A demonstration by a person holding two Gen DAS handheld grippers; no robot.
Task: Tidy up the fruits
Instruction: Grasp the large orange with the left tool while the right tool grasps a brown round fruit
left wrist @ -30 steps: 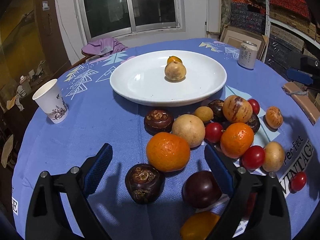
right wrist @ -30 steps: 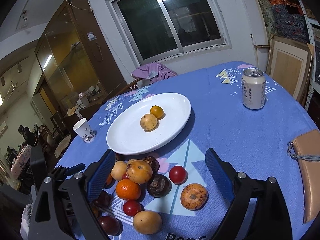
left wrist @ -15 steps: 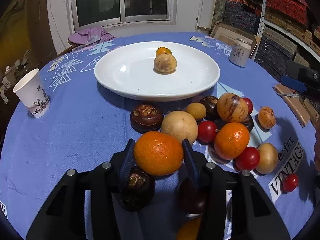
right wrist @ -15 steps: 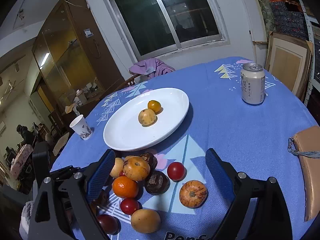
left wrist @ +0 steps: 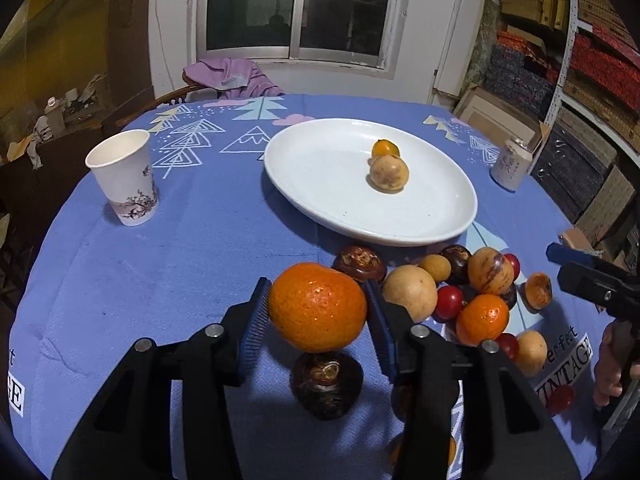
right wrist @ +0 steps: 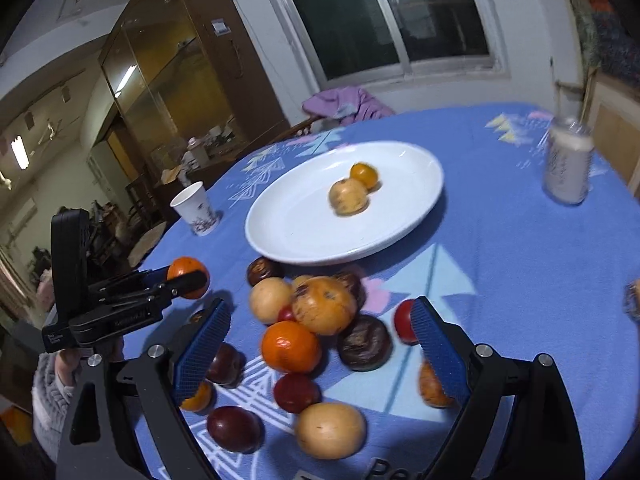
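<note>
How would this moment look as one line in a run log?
left tongs: shut on orange, lifted off cloth | right tongs: open over fruit pile | plate: two fruits

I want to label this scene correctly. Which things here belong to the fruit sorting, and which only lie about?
For the job: left gripper holding the tangerine; white plate; fruit pile; open right gripper.
Lying about: paper cup; drink can; purple cloth.

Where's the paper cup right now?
In the left wrist view the paper cup stands upright at the table's left side, apart from the fruit pile, left of the white plate.
</note>
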